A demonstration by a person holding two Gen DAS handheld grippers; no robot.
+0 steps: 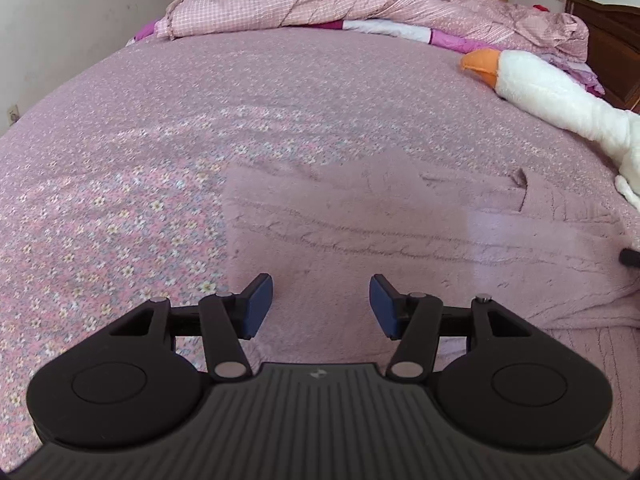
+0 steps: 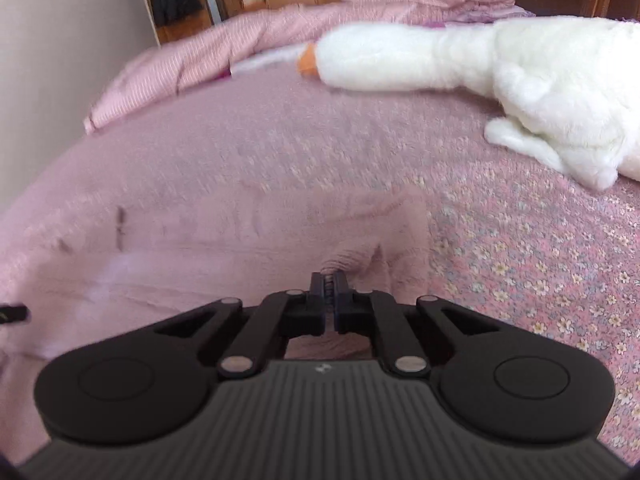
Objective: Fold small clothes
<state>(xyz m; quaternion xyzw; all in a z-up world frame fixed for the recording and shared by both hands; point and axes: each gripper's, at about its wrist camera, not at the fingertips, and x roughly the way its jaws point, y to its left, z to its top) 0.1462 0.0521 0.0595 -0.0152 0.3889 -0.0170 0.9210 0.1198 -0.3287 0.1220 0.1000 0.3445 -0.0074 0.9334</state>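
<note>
A fuzzy pale-pink fleece garment [image 1: 400, 232] lies spread flat on the pink floral bedspread [image 1: 120, 200], near the bed's near edge. The left gripper [image 1: 321, 306] hovers above the garment's near-left part, its blue pads wide apart and holding nothing. The right gripper [image 2: 329, 294] is closed, pinching a raised fold of the same fleece. Bare bedspread stretches beyond the garment to a rumpled pink checked quilt [image 1: 280, 4] along the far edge. A white plush goose with an orange beak [image 2: 500, 76] lies toward the right side.
</note>
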